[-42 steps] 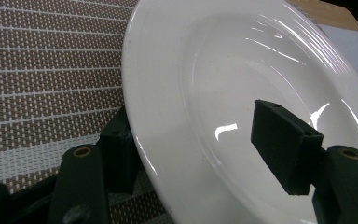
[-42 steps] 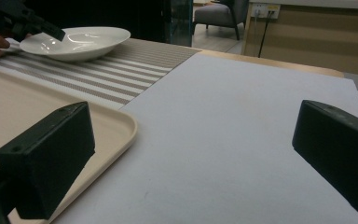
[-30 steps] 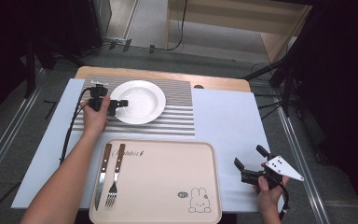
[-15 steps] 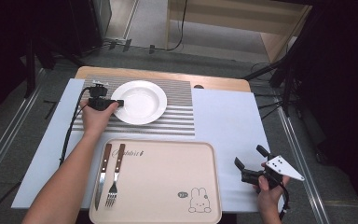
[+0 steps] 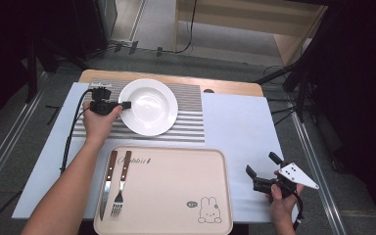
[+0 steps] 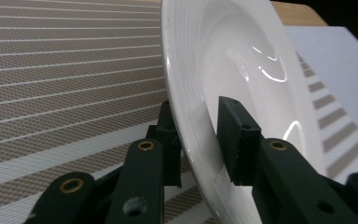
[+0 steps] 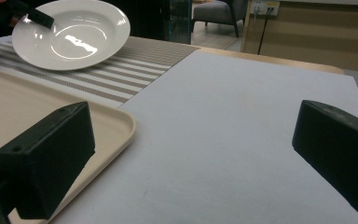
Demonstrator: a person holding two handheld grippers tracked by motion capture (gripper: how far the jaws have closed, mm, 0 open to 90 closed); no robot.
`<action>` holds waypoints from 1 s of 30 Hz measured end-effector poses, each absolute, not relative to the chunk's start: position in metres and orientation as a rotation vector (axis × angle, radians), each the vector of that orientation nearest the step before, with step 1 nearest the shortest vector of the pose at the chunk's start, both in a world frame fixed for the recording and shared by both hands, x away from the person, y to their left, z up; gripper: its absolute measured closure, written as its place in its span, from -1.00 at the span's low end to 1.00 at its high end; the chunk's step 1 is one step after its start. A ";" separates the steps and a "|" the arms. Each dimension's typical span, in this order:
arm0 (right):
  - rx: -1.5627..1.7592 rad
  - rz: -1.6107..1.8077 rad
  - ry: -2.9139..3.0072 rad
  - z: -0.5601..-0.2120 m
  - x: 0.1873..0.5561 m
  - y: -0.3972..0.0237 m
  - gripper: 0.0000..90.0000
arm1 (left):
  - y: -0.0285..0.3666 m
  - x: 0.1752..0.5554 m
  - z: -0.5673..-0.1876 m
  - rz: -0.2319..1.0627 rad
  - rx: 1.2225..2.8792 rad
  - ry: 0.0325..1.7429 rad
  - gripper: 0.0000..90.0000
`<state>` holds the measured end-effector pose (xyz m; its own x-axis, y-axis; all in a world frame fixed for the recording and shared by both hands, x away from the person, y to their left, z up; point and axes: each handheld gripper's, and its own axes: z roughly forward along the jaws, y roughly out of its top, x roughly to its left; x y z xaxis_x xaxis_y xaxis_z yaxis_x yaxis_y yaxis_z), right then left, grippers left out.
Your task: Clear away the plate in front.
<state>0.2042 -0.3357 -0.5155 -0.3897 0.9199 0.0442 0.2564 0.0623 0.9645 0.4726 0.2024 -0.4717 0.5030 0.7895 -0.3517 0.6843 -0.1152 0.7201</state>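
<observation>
Two utensils, knife (image 5: 105,185) and fork (image 5: 120,188), lie in the tray (image 5: 176,186).

The round white plate (image 5: 148,106) lies on the striped mat, glossy and empty, its left rim slightly raised.

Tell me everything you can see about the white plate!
The white plate is round and glossy, like glazed china, with a wide rim, fine rings around a shallow bowl, and nothing in it. It sits on the striped placemat, behind the beige tray. The left tongs have just been closing on its left rim, one jaw over and one jaw under, and now pinch it. In the right gripper view that edge looks slightly lifted.
</observation>
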 end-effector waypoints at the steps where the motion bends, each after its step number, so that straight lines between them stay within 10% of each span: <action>1: 1.181 1.356 1.719 -0.516 0.204 -0.336 -1.00 | 0.199 0.471 -0.472 0.161 1.876 1.217 0.60; 30: 1.179 1.355 1.711 -0.515 0.204 -0.337 -1.00 | 0.201 0.467 -0.477 0.019 1.710 1.311 0.82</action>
